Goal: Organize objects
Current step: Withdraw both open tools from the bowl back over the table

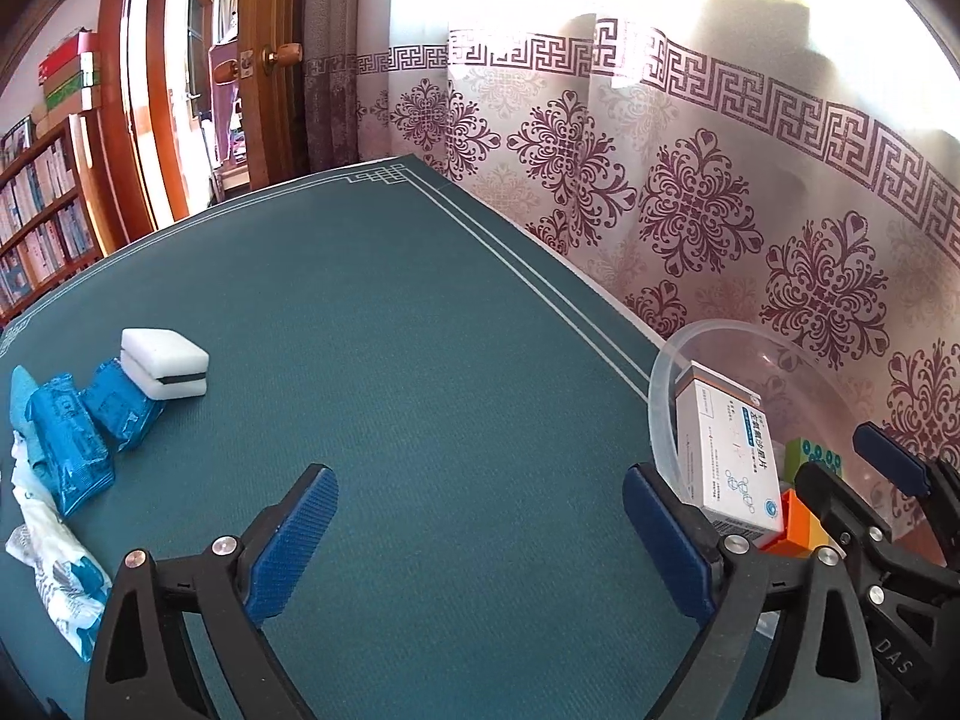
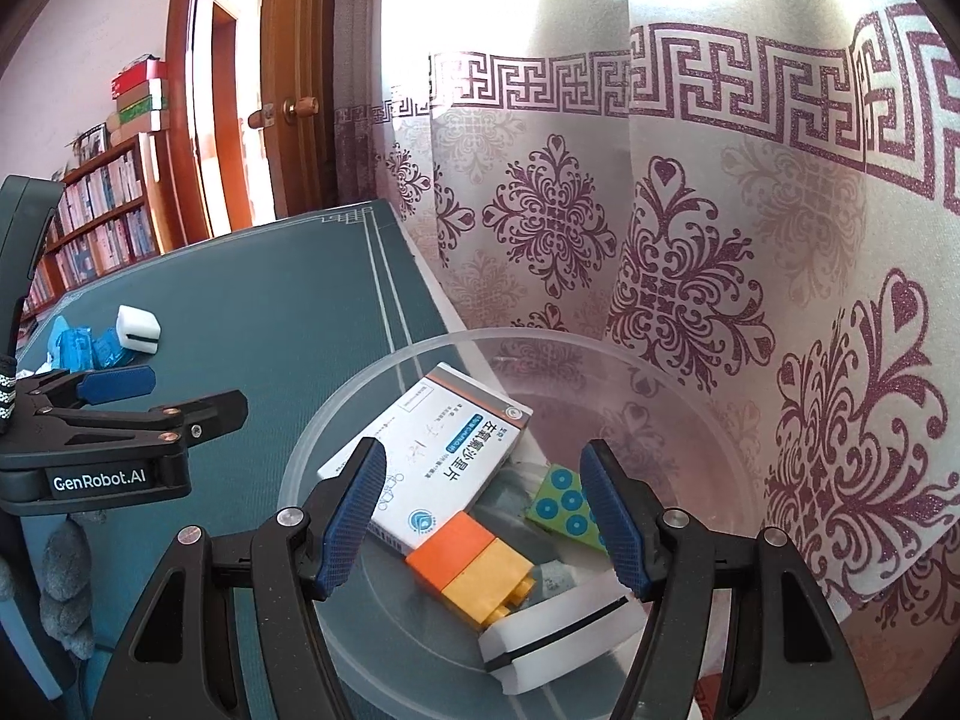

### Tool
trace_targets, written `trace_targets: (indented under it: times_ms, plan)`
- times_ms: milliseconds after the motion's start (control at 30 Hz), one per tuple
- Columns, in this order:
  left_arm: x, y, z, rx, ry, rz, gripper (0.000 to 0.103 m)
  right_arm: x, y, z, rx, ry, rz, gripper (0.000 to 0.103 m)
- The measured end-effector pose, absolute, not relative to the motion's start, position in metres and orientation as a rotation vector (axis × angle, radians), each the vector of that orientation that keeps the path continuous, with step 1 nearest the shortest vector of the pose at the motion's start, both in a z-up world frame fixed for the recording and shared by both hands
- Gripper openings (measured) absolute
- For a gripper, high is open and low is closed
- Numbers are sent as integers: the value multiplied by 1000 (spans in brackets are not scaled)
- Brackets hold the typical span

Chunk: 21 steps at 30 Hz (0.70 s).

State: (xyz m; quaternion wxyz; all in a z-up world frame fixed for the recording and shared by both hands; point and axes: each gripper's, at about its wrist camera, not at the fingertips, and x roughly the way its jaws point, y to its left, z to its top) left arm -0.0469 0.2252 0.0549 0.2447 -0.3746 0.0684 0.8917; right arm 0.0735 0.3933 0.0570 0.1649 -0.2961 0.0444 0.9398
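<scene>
A clear plastic bowl [image 2: 312, 450] stands at the table's right edge and holds a white medicine box [image 2: 432, 456], an orange and yellow brick [image 2: 474, 564], a green dotted block [image 2: 567, 507] and a white sponge [image 2: 564, 642]. My right gripper [image 2: 486, 516] is open and empty just above the bowl. My left gripper [image 1: 477, 534] is open and empty over bare green mat, left of the bowl [image 1: 660, 372]. At the left lie a white sponge [image 1: 165, 363], two blue packets [image 1: 90, 432] and a white wrapped packet [image 1: 57, 570].
A green mat [image 1: 390, 330] covers the table. A patterned curtain [image 1: 720, 210] hangs close behind the table's right edge. A bookshelf [image 1: 42, 210] and a wooden door [image 1: 270, 60] stand beyond the far end.
</scene>
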Motion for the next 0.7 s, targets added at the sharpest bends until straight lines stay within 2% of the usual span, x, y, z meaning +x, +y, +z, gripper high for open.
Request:
trace_targets:
  times_ms: [700]
  plan:
    - [-38,145,81,-1000,78,2589,99,71,334,59,-901,74,2894,69]
